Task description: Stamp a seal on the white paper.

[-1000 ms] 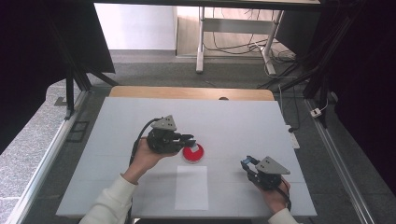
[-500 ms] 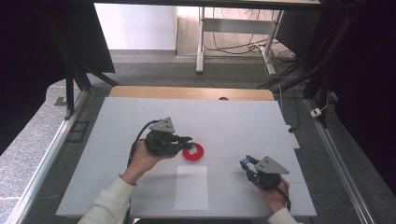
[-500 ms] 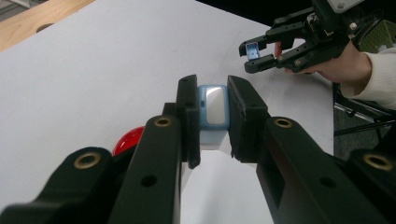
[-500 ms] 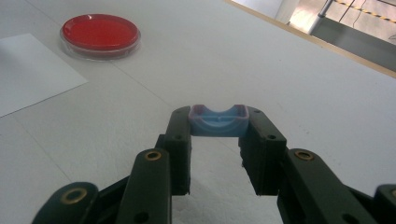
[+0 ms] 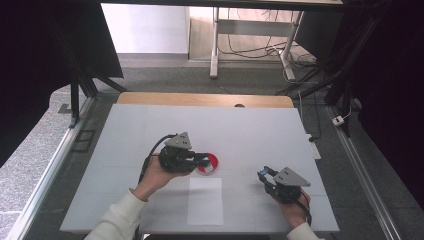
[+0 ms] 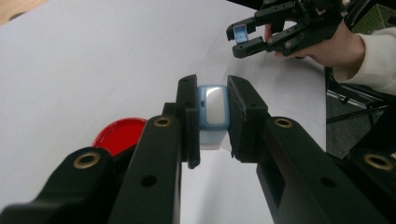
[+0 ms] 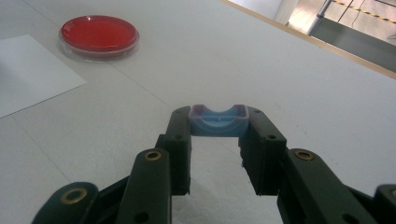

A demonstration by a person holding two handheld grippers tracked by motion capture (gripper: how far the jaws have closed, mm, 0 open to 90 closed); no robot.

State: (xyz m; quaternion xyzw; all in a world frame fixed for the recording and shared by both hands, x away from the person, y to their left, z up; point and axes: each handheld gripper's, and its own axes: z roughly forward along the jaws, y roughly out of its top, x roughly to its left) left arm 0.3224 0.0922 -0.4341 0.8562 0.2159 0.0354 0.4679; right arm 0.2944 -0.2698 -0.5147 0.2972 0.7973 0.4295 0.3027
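My left gripper (image 6: 212, 91) is shut on a small light-blue block (image 6: 213, 108) with a pale glossy face, held just above the table. In the high view the left gripper (image 5: 205, 159) overlaps the left edge of a round red dish (image 5: 210, 164); the same red dish (image 6: 119, 135) lies low on the left in the left gripper view. My right gripper (image 7: 218, 119) is shut on a small blue open-topped piece (image 7: 218, 122). It rests near the table's front right (image 5: 263, 174), and the left gripper view shows it farther off (image 6: 243, 41).
A white sheet of paper (image 5: 205, 200) lies flat near the front edge between the two hands, below the dish. The grey-white table (image 5: 250, 130) has a wooden strip along its far edge (image 5: 200, 99). The red dish (image 7: 99, 35) and the paper (image 7: 28, 70) sit to the far left in the right gripper view.
The left gripper has crept slightly right and toward the dish with the light-blue block in it. The right gripper has stayed put.
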